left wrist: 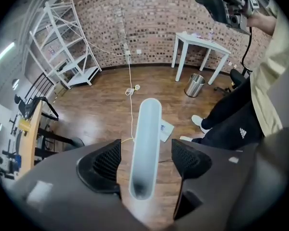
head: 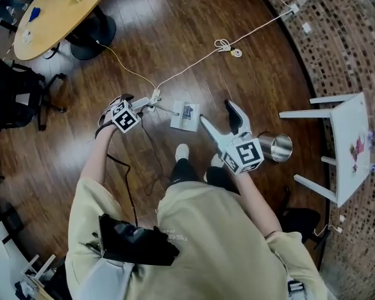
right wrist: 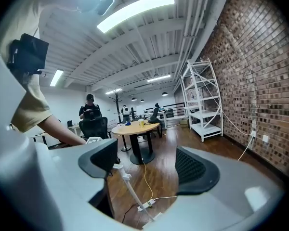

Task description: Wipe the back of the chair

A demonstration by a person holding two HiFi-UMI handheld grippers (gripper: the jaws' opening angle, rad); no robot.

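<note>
In the head view, a black office chair [head: 12,95] stands at the left and another [head: 300,220] at the lower right behind the person. My left gripper [head: 147,105] hangs over the wood floor, pointing steeply down. In the left gripper view its jaws [left wrist: 147,160] stand apart around a whitish tube [left wrist: 148,129], with a gap on each side. What supports the tube is hidden. My right gripper [head: 215,112] is held near level in front of the person, open with nothing between its pads [right wrist: 147,165]. No cloth shows in either gripper.
A white packet [head: 185,116] lies on the floor between the grippers, by a power strip and cables [head: 194,64]. A steel bin [head: 276,147] stands beside a white table [head: 353,149] by the brick wall. A round wooden table [head: 56,11] is at the far left, and a white shelf rack [left wrist: 62,47] stands by the wall.
</note>
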